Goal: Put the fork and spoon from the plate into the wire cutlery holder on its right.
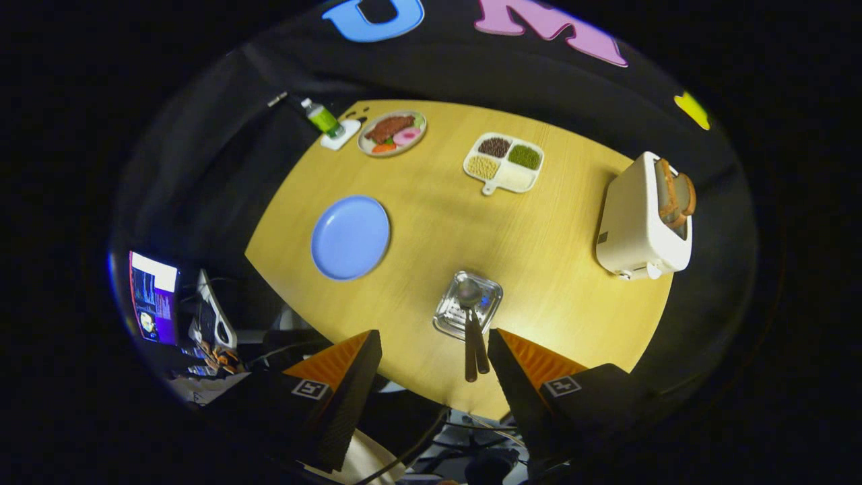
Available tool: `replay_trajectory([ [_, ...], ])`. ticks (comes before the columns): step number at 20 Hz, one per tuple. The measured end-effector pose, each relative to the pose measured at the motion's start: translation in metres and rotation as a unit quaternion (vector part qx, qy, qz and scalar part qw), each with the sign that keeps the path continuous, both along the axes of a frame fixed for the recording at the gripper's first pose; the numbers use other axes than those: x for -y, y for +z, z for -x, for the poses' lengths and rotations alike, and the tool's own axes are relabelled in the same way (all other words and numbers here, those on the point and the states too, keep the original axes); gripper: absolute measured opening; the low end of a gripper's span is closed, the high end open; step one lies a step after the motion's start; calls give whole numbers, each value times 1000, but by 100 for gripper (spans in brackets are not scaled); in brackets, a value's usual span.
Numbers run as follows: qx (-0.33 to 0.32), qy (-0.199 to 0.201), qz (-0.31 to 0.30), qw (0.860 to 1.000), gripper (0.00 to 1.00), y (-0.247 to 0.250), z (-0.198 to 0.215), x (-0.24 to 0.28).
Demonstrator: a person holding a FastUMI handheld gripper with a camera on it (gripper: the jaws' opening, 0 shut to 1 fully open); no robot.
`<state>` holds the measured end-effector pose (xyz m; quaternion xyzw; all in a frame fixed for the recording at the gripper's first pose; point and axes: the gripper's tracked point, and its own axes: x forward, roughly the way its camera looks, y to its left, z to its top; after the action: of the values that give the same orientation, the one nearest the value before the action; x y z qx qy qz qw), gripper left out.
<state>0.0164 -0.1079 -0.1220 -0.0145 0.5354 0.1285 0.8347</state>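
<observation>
On the table [539,249], the wire cutlery holder [468,304] sits just ahead of the spread, empty fingers of the gripper [434,367], two utensils [473,337] standing in it. Plate [350,237] at ten o'clock from it, toaster [643,219] at two, divided tray [504,163] at twelve, food plate [392,133] and bottle [322,118] at eleven

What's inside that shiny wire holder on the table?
Two utensils stand in the wire holder, handles sticking out toward the open tongs. A spoon bowl shows; the other utensil's head is hidden.

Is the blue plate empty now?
Empty: the blue plate is bare; both utensils stand in the wire cutlery holder. The gripper is open.
</observation>
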Motion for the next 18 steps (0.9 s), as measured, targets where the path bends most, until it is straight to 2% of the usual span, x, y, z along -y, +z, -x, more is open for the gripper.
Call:
replay_trajectory([
  [3,111,-51,-8,992,100,37,-1,-4],
  [6,213,-91,-4,973,99,76,6,-7],
  [11,357,-138,-2,924,99,148,28,-24],
  [13,407,-154,-5,900,99,177,32,-28],
  [16,477,-168,22,862,99,215,39,-25],
  [18,498,-169,37,850,99,223,44,-29],
])
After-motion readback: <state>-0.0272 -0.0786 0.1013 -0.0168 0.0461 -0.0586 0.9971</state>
